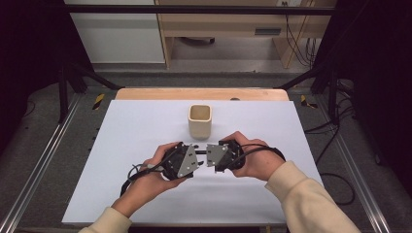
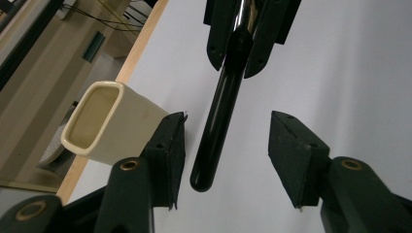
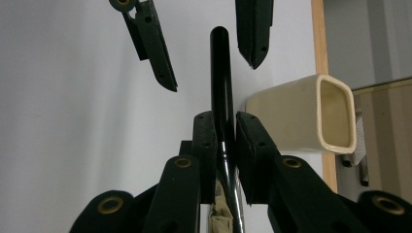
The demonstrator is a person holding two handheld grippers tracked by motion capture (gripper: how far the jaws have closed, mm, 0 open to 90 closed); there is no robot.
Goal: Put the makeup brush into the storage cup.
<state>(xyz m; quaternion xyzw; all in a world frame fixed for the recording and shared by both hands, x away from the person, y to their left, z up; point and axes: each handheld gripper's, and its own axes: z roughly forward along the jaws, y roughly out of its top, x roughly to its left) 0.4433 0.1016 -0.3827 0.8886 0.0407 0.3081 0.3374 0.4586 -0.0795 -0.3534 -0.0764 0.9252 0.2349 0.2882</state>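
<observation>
White table sheet (image 1: 121, 160) bearing a cream cup (image 1: 199, 121) just beyond two facing grippers, high view; left gripper (image 2: 227, 145) spread around the free end of a black pen (image 2: 218, 116), left gripper view; right gripper (image 3: 225, 141) pinching that pen, right gripper view; handover likely, needing left closure next.
</observation>
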